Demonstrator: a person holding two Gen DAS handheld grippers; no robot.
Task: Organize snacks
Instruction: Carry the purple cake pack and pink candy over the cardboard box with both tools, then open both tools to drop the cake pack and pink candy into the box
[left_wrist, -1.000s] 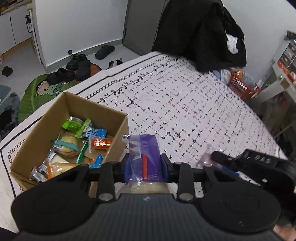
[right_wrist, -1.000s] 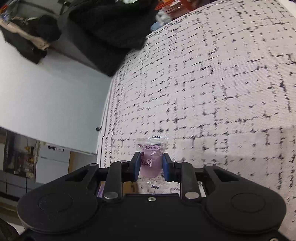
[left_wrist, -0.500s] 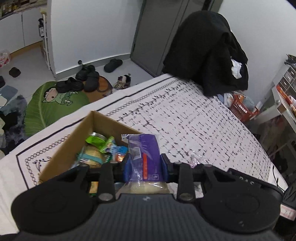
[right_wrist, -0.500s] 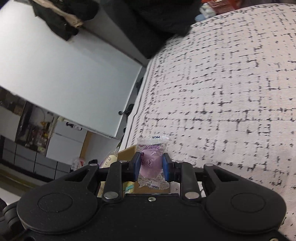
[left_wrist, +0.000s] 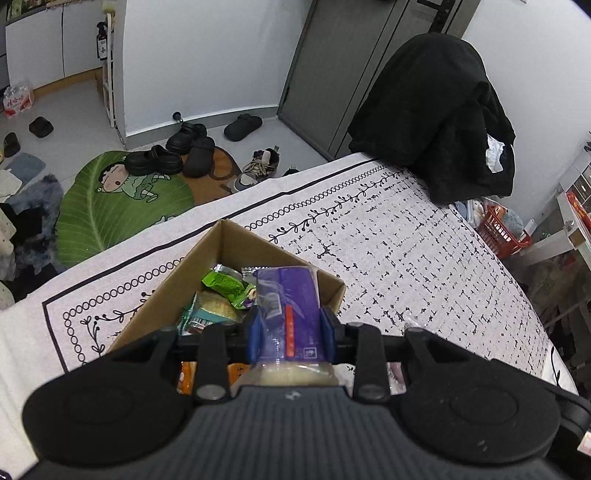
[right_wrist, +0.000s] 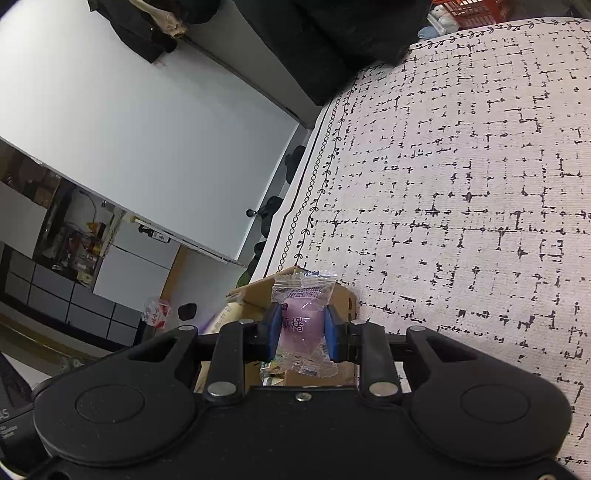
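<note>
My left gripper (left_wrist: 291, 332) is shut on a purple snack packet (left_wrist: 290, 299) with an orange stripe, held above the open cardboard box (left_wrist: 225, 240). Inside the box lie several wrapped snacks, among them a green packet (left_wrist: 225, 284) and a teal-banded one (left_wrist: 214, 310). My right gripper (right_wrist: 302, 332) is shut on a small clear-wrapped pink sweet (right_wrist: 301, 317). Just beyond its fingers the box's near corner (right_wrist: 347, 299) shows, with a pale snack (right_wrist: 227, 314) inside.
The box stands on a white tablecloth (left_wrist: 406, 251) with a black dash pattern and a ring border. A black coat (left_wrist: 436, 122) hangs over the far edge. Shoes (left_wrist: 173, 155) and a green leaf mat (left_wrist: 107, 206) lie on the floor beyond. An orange basket (left_wrist: 498, 229) sits at right.
Both grippers have moved toward the box, each still gripping its snack. The left view now looks down over the box; the box corner has come into the right view.
</note>
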